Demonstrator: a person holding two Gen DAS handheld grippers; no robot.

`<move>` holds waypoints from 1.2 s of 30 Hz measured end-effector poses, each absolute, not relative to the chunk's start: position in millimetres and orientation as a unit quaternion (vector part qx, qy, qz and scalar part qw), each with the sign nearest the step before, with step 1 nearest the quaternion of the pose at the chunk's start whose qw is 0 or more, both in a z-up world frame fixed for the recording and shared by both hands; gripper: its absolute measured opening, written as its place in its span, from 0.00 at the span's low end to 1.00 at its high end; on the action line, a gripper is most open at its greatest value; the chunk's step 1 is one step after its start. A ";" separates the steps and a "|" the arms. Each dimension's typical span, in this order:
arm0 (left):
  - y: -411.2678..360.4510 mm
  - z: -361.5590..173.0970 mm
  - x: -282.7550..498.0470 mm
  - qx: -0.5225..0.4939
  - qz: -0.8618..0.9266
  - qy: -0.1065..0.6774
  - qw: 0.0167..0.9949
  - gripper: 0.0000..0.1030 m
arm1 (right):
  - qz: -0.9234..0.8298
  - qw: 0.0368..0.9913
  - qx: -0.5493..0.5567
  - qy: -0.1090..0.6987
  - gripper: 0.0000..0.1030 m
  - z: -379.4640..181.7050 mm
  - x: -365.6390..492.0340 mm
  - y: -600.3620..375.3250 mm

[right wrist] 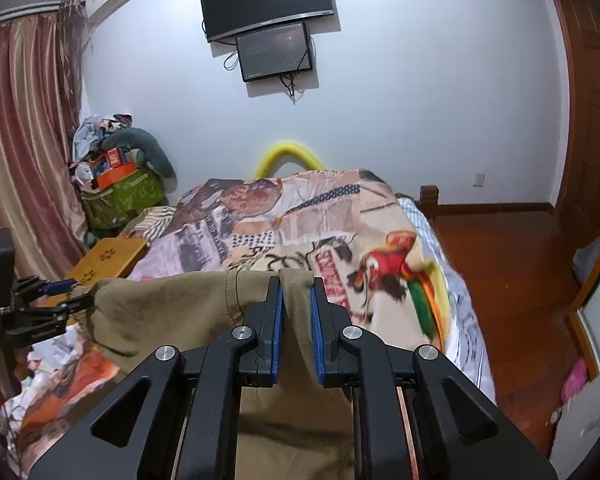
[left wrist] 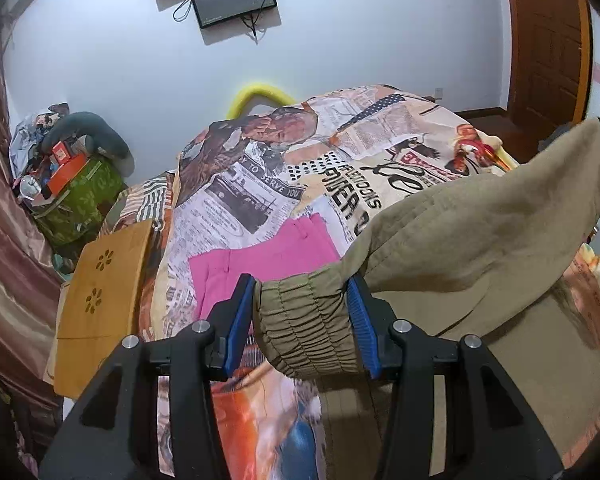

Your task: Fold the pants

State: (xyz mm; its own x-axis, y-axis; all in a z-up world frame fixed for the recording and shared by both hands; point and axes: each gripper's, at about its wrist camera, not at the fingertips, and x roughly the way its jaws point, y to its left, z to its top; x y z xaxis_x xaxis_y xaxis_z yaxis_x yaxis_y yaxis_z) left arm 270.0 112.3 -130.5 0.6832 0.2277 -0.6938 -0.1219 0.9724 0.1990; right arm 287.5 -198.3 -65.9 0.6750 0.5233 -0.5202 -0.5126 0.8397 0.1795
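Khaki pants (left wrist: 460, 232) fill my left wrist view, lifted clear above the bed (left wrist: 268, 184). My left gripper (left wrist: 306, 316) pinches the gathered elastic cuff (left wrist: 312, 324), blue pads squeezing the ruched fabric from both sides, and the leg stretches up and away to the right, taut enough to hang straight. Beyond it a pink garment (left wrist: 260, 256) lies flat on the printed bedspread, near the left edge of the bed where a wooden lap tray (left wrist: 104, 292) sits. I reckon it's a piece already folded, though I can't be sure.

Over to my right wrist view: my right gripper (right wrist: 296, 312) is clamped on a folded bunch of the same khaki cloth, with a tab of fabric poking up between the pads. The pants span leftward to my left gripper, visible near the bed's left edge, so I'm holding the garment by two ends, in the air. That spread grip looks meant to keep the cloth flat and aligned before I lay it down on the bed and bring one end over the other.
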 end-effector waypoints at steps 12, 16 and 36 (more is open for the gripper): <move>101.4 -153.0 207.6 0.058 0.072 0.409 0.908 0.46 | 0.291 0.895 0.012 0.338 0.11 -105.3 220.7 -216.6; 98.0 -163.5 188.9 0.062 0.068 0.419 0.903 0.46 | 0.287 0.891 -0.001 0.353 0.11 -122.0 196.8 -218.6; 102.1 -190.7 133.0 0.026 0.055 0.458 0.887 0.48 | 0.232 0.871 0.033 0.432 0.17 -171.7 141.5 -253.3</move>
State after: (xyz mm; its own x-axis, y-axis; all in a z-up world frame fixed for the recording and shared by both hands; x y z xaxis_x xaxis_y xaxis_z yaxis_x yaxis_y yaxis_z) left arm 133.0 102.1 -190.7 0.5748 0.1220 -0.8091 -0.0738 0.9925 0.0972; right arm 141.5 -253.3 -171.7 0.5188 0.4328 -0.7372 -0.3756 0.8901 0.2582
